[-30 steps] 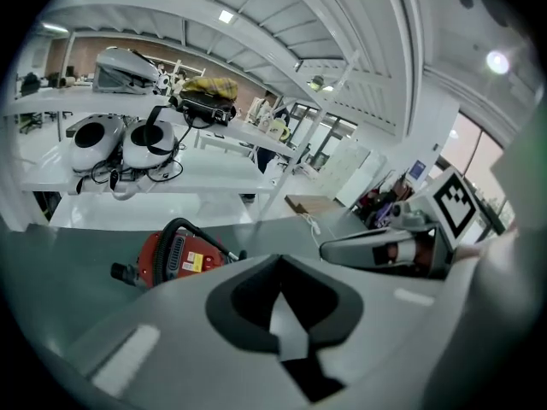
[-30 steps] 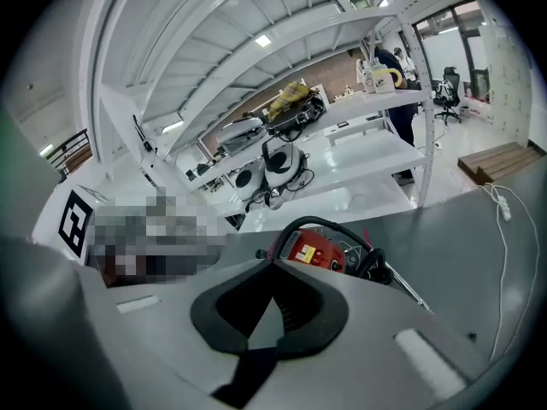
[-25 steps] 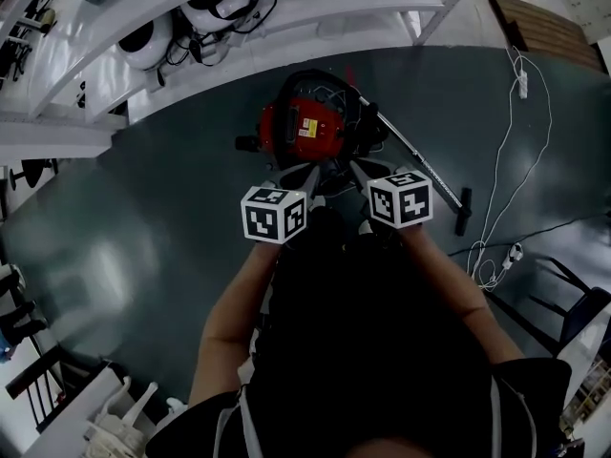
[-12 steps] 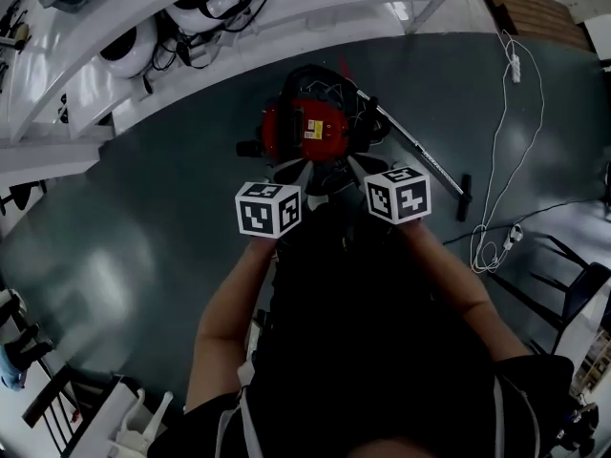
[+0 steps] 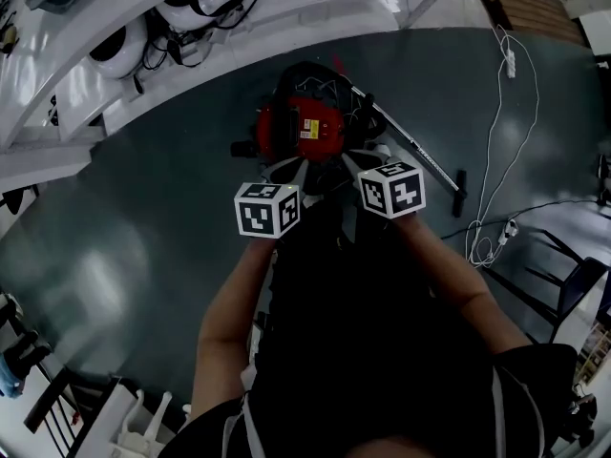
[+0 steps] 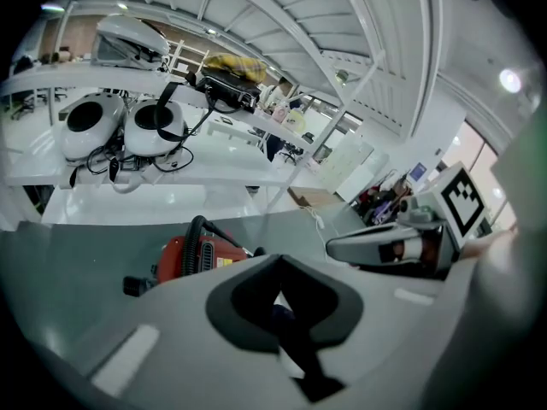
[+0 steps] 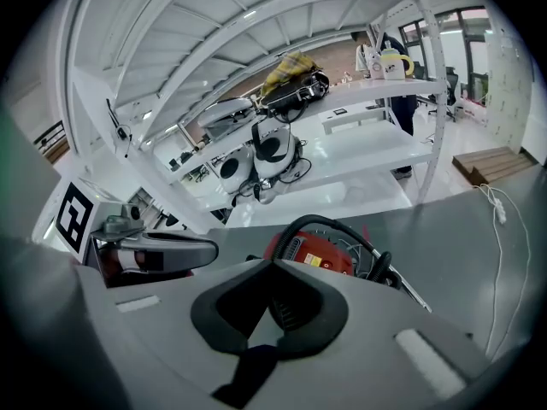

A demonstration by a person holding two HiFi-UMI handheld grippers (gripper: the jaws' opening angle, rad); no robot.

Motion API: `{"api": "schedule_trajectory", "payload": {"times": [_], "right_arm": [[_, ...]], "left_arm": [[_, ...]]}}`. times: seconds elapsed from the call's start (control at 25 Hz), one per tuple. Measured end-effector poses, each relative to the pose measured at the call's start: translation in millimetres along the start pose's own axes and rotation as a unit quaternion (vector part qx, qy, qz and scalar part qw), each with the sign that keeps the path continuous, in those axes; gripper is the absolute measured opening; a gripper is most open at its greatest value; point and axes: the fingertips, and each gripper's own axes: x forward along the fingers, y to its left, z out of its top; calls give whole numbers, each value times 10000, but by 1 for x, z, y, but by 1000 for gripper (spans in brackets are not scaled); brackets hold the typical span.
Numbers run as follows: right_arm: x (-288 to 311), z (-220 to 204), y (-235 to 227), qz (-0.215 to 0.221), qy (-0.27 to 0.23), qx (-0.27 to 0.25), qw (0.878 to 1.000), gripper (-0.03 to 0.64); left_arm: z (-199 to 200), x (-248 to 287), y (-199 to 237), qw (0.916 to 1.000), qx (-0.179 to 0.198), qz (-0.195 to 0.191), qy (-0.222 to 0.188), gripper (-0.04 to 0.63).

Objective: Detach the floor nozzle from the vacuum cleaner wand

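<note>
We stand on a dark grey-green floor [image 5: 143, 218] in a workshop room. A long white shelving rack [image 5: 86, 93] runs along its far edge and carries white rounded devices [image 5: 124, 41] and black cables. The red vacuum cleaner [image 5: 304, 129] sits on the floor just in front of that rack. Its wand [image 5: 412, 148] slants away to the right and ends at the black floor nozzle [image 5: 459, 191], which lies flat on the floor.

Our left gripper [image 6: 276, 272] and right gripper [image 7: 272, 272] hover side by side near the vacuum body, well apart from the nozzle. Each has its jaws pressed together with nothing held between them.

To the left of the vacuum the floor is broad and bare. On the right, a white cable [image 5: 496, 141] loops past the nozzle, a wooden board [image 5: 530, 8] lies in the far corner, and a dark chair [image 5: 563, 299] stands at the edge.
</note>
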Motion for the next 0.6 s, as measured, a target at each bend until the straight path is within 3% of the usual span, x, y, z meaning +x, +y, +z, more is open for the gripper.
{"api": "schedule_trajectory", "payload": {"times": [0.28, 0.6], "right_arm": [[8, 11, -22, 134, 105, -140, 9998, -3], [10, 18, -82, 117, 172, 136, 9997, -3]], "left_arm": [[12, 13, 4, 9992, -226, 302, -122, 9], [20, 70, -20, 9994, -111, 178, 282, 9]]}}
